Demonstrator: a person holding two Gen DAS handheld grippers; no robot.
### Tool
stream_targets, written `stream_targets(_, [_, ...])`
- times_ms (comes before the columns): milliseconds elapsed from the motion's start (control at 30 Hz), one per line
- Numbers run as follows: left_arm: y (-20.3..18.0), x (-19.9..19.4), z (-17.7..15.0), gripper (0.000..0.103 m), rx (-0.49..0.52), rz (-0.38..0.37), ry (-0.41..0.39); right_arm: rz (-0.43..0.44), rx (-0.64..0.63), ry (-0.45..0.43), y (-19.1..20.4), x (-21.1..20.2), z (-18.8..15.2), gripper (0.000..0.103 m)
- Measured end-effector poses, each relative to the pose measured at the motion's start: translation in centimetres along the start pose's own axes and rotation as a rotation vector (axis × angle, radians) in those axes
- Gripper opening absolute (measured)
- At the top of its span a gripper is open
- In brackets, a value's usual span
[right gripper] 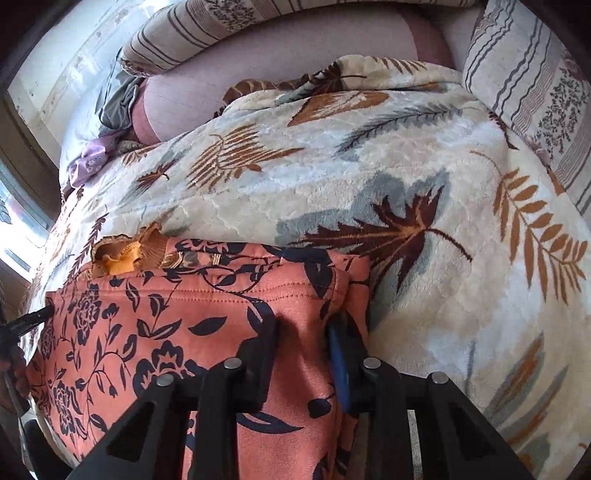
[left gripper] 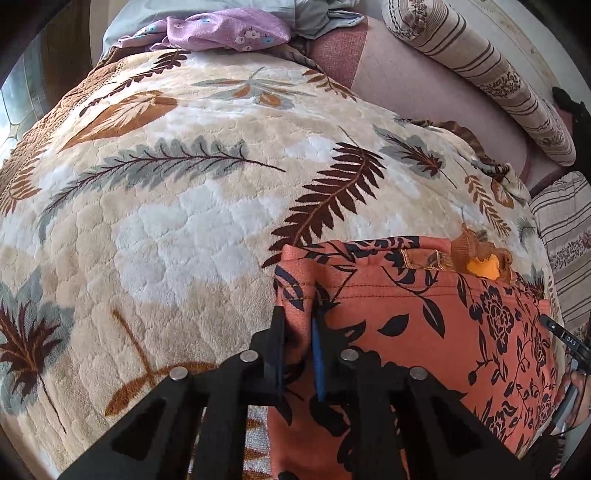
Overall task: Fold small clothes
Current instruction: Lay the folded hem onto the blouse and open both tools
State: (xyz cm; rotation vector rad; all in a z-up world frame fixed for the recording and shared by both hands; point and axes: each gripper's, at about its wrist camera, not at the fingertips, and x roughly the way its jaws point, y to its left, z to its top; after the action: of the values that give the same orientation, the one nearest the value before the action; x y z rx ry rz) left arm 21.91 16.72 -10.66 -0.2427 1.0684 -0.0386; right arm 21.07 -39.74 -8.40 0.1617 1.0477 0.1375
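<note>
The left gripper is clamped on the left corner of the orange floral garment, its black fingers pinching a bunched fold of the cloth between them. The right gripper is likewise pressed together on the garment's right corner, with a ridge of fabric caught between its fingers. The garment lies at the near edge of the leaf-patterned blanket, spread flat between the two grippers, its stitched hem running across just beyond the fingertips. At the garment's far edge, an orange frilled piece pokes out from under it, resting on the blanket. In the left wrist view, the tip of the other tool and part of a hand show at the garment's right side. Beyond the garment, the blanket stretches away, covering most of the bed. Past the blanket's far edge lie a purple flowered cloth, a grey cloth and striped pillows.
</note>
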Motion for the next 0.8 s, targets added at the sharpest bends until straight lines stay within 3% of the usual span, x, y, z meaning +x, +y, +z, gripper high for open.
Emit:
stream_targets(67, [-0.5,-0.9,0.1,0.005,0.03,0.017,-0.038,-0.026,-0.019,-0.034,0.5,-1.3,0.1,0.007])
stream_targets(300, [-2.5,-5.3,1.9,0.005,0.094,-0.007,-0.203,-0.097,-0.054,-0.209,1.1,-7.5,2.1,0.006])
stream_targets(367, [-2.5,-3.5,2.7,0.005,0.099,0.015,-0.177,-0.111,-0.03,-0.197,0.3,-6.3,2.7,0.006])
stream_targets(433, [-2.1,0.3,2.9,0.005,0.083,0.032,-0.055,-0.11,-0.018,-0.136,-0.5,-3.2,2.6,0.006])
stream_targets(467, [-1.7,2.2,2.8,0.006,0.064,0.051,0.008,-0.105,-0.007,-0.056,-1.0,-0.8,2.4,0.008])
stream_targets(500, [-1.4,3.0,2.5,0.007,0.048,0.048,0.001,-0.091,0.028,0.031,-1.7,1.5,1.9,0.009])
stream_targets(567, [-1.6,2.3,2.4,0.007,0.054,0.047,-0.031,-0.05,0.098,-0.008,-2.8,1.6,1.3,0.011])
stream_targets(633, [-1.6,1.2,2.5,0.024,0.054,0.056,-0.029,-0.037,0.151,-0.024,-3.2,0.5,1.3,0.016])
stream_targets(667, [-1.5,0.5,2.5,0.037,0.053,0.071,-0.04,-0.05,0.153,-0.03,-3.3,-0.2,1.3,0.024])
stream_targets(800, [-1.1,-4.9,1.7,0.038,0.046,0.061,-0.149,-0.039,0.163,-0.111,-2.6,-5.2,0.9,0.027])
